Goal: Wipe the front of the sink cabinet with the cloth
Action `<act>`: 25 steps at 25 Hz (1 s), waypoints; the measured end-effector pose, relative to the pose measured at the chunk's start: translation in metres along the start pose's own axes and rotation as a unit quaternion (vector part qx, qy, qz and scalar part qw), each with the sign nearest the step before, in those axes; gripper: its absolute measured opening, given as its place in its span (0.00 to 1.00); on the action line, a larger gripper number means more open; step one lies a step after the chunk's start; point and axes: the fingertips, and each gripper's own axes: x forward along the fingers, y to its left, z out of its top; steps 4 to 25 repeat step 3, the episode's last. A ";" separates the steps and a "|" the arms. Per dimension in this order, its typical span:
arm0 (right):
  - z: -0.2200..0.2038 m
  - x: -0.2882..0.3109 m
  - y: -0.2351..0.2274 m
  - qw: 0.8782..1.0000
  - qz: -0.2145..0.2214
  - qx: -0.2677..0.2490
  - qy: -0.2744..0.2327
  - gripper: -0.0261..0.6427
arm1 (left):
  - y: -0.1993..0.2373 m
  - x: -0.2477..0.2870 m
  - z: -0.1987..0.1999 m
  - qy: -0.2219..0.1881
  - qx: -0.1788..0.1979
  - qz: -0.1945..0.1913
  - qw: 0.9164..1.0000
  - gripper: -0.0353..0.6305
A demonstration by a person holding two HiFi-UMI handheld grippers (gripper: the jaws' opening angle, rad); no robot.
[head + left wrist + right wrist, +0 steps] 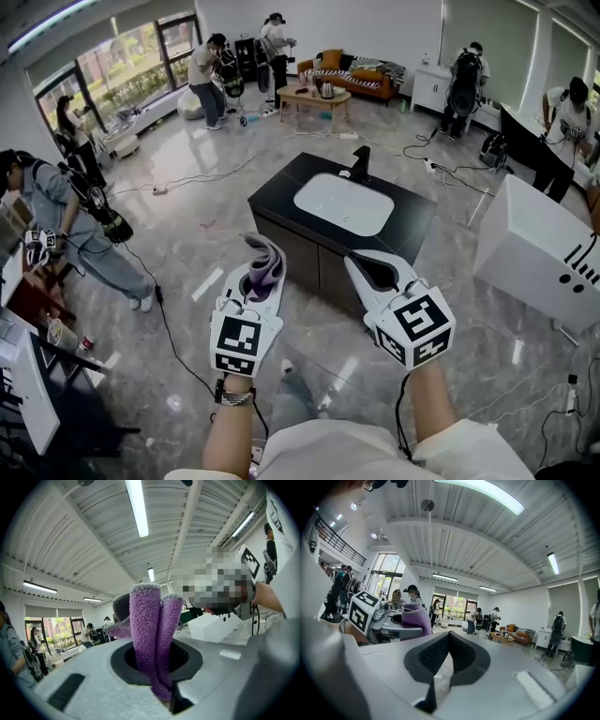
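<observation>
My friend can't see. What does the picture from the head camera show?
The left tool holds a purple cloth; the right tool beside it is shut and empty. Ahead stands a dark sink cabinet with a white basin.

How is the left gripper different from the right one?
The left gripper is shut on a purple cloth that sticks out past its tips; the right gripper is shut on nothing, its pads meeting. In the head view the left gripper leans right, while the right gripper leans left. Both are white and held up in front of the sink cabinet.
</observation>
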 end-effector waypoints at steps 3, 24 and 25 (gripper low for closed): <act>-0.001 0.000 -0.005 1.000 -0.003 -0.002 -0.001 0.05 | -0.002 0.004 0.002 -0.002 0.001 -0.003 1.000 0.13; -0.001 0.000 -0.005 1.000 -0.003 -0.002 -0.001 0.05 | -0.002 0.004 0.002 -0.002 0.001 -0.003 1.000 0.13; -0.001 0.000 -0.005 1.000 -0.003 -0.002 -0.001 0.05 | -0.002 0.004 0.002 -0.002 0.001 -0.003 1.000 0.13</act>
